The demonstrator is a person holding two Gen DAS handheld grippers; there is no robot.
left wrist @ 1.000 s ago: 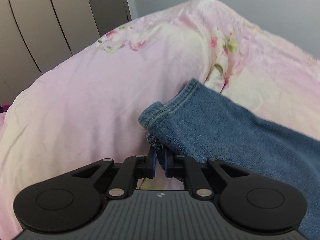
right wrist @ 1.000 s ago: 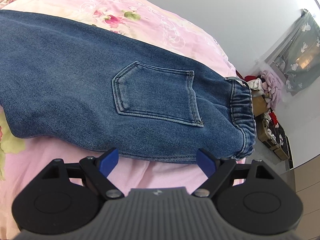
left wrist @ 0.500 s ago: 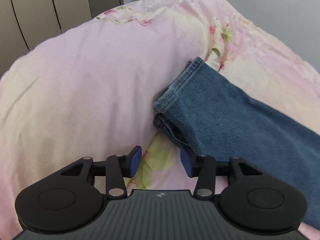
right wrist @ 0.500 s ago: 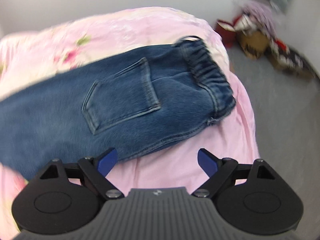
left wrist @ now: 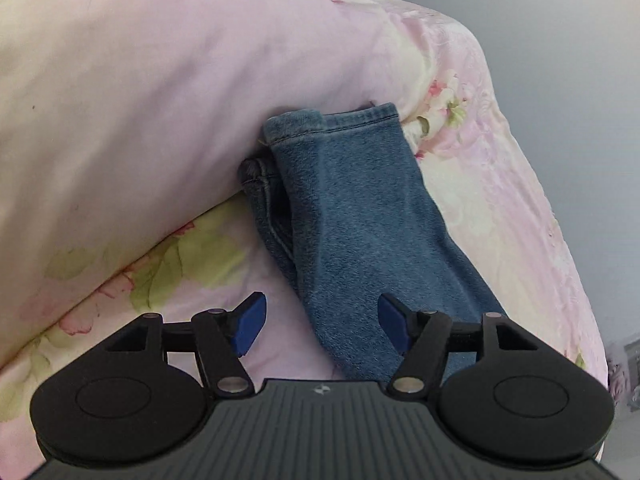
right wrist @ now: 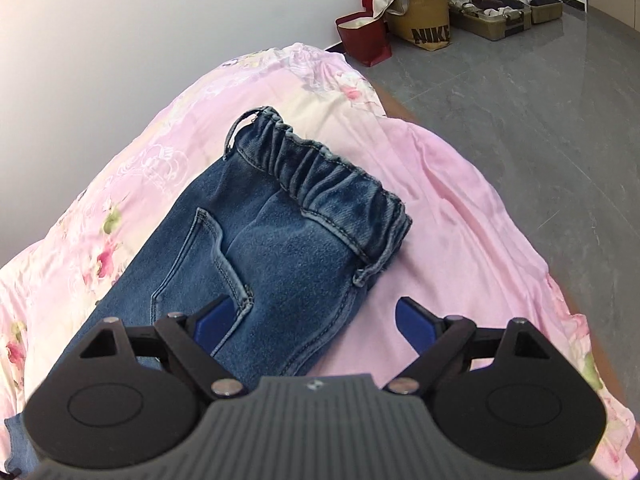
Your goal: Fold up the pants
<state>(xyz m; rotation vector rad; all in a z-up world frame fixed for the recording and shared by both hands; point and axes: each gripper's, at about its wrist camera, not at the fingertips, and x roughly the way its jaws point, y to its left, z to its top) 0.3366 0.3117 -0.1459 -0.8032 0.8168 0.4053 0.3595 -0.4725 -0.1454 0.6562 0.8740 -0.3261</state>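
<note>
Pants point(left wrist: 352, 216) of blue denim lie flat on a pink floral bedspread point(left wrist: 480, 184), with the legs stacked one on the other. In the left wrist view the leg hems sit at the centre of the frame, tucked against a pale pink pillow point(left wrist: 160, 100) that fills the upper left. The fabric runs down toward the lower right and passes under the left gripper point(left wrist: 320, 322). Its jaws are opening; the blue pads stand apart with the edge of the leg showing in the gap between them, and neither pad presses on the cloth.

In the right wrist view the gathered elastic waistband point(right wrist: 320, 172) lies across the centre of the frame, and a back pocket point(right wrist: 196, 264) shows below it to the left. The right gripper point(right wrist: 316, 322) hovers over the seat of the pants with its jaws spread wide. The left pad sits over the denim and the right pad over bare bedspread. At the upper right of that frame, on a grey floor point(right wrist: 520, 100), stand a red bag point(right wrist: 364, 40), a brown paper bag point(right wrist: 424, 20) and an open case point(right wrist: 504, 12) of clothes.
</note>
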